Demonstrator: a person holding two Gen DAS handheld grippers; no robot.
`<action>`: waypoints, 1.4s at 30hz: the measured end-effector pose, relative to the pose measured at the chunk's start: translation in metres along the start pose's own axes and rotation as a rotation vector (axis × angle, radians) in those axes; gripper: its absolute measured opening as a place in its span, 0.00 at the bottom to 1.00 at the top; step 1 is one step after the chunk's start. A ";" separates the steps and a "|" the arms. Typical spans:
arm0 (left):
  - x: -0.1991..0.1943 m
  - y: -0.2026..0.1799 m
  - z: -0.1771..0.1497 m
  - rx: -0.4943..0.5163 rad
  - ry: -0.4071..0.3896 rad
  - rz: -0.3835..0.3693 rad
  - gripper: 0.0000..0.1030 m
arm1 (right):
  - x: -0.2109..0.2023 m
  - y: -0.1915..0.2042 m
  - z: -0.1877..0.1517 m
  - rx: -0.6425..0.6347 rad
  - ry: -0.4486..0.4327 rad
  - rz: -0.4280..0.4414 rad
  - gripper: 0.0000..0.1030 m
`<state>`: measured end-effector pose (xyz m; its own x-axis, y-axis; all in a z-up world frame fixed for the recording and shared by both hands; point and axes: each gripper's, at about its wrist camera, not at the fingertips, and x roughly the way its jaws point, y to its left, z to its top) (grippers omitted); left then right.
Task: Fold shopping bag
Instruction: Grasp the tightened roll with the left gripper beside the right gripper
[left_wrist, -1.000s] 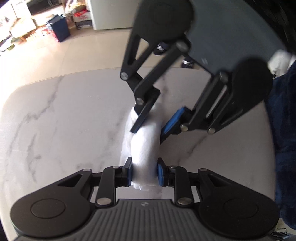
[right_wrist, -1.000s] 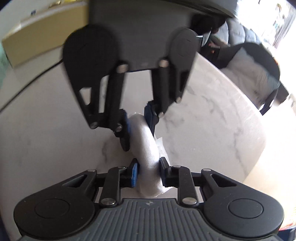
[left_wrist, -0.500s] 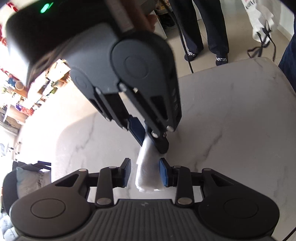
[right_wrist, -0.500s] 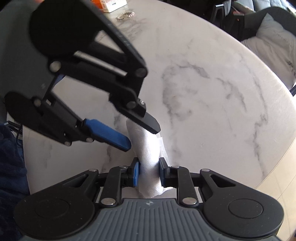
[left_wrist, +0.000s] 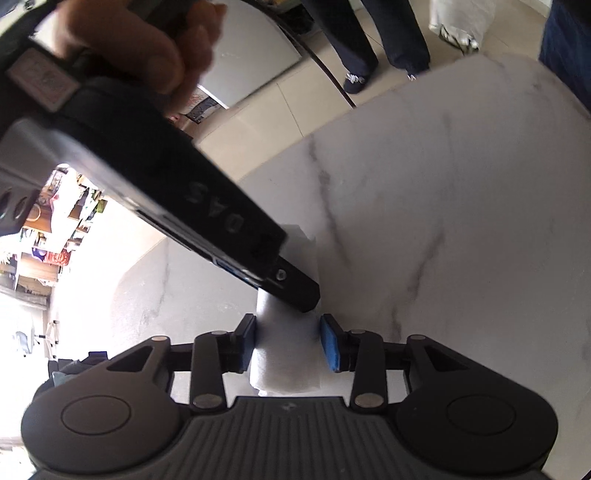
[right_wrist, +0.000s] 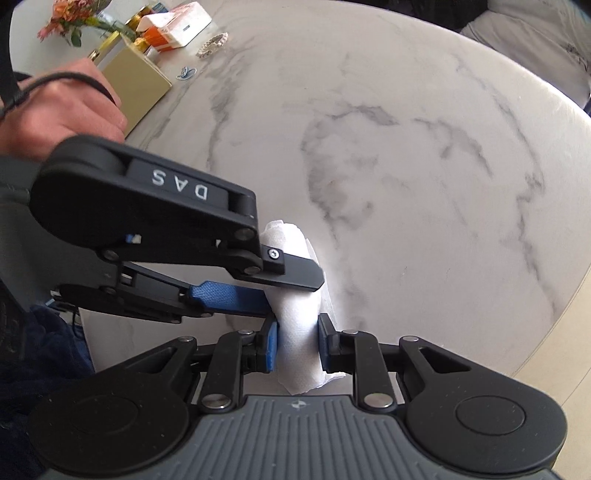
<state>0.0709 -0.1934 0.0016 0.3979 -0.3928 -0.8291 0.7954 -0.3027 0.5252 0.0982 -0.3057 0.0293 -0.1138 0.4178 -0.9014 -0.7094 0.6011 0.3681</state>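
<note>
Evidently the right gripper (right_wrist: 297, 343) had swung round within the last second while clenched on the shopping bag (right_wrist: 286, 236), a tight white roll held just above the marble table (right_wrist: 406, 147). The left gripper (left_wrist: 288, 334) had slackened, one pad clear of the roll. I judged the fold nearly finished. A gold box (right_wrist: 133, 81) and flowers (right_wrist: 62, 18) stood at ten o'clock; someone's legs (left_wrist: 369, 37) waited beyond the far edge.

We see the rolled shopping bag (right_wrist: 299, 325) lying on the table (right_wrist: 424, 155) between the right hand-held gripper (right_wrist: 297, 345) pads — the left hand-held gripper (right_wrist: 291, 284) reaches in from nine o'clock. Boxes (right_wrist: 173, 26) and flowers (right_wrist: 70, 22) sit far off at eleven o'clock.
</note>
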 end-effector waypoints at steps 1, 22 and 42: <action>0.000 0.002 0.000 -0.009 0.001 -0.007 0.35 | 0.001 0.002 0.003 0.002 0.003 0.001 0.23; 0.010 0.040 -0.005 -0.136 -0.050 -0.124 0.20 | 0.013 0.001 0.003 0.035 -0.029 0.018 0.33; 0.017 0.053 -0.030 -0.239 -0.029 -0.312 0.20 | 0.066 0.136 -0.062 -0.599 -0.154 -0.780 0.45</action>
<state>0.1331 -0.1905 0.0094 0.1103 -0.3391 -0.9343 0.9615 -0.2018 0.1867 -0.0493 -0.2385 0.0057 0.5957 0.1612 -0.7869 -0.7857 0.3201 -0.5293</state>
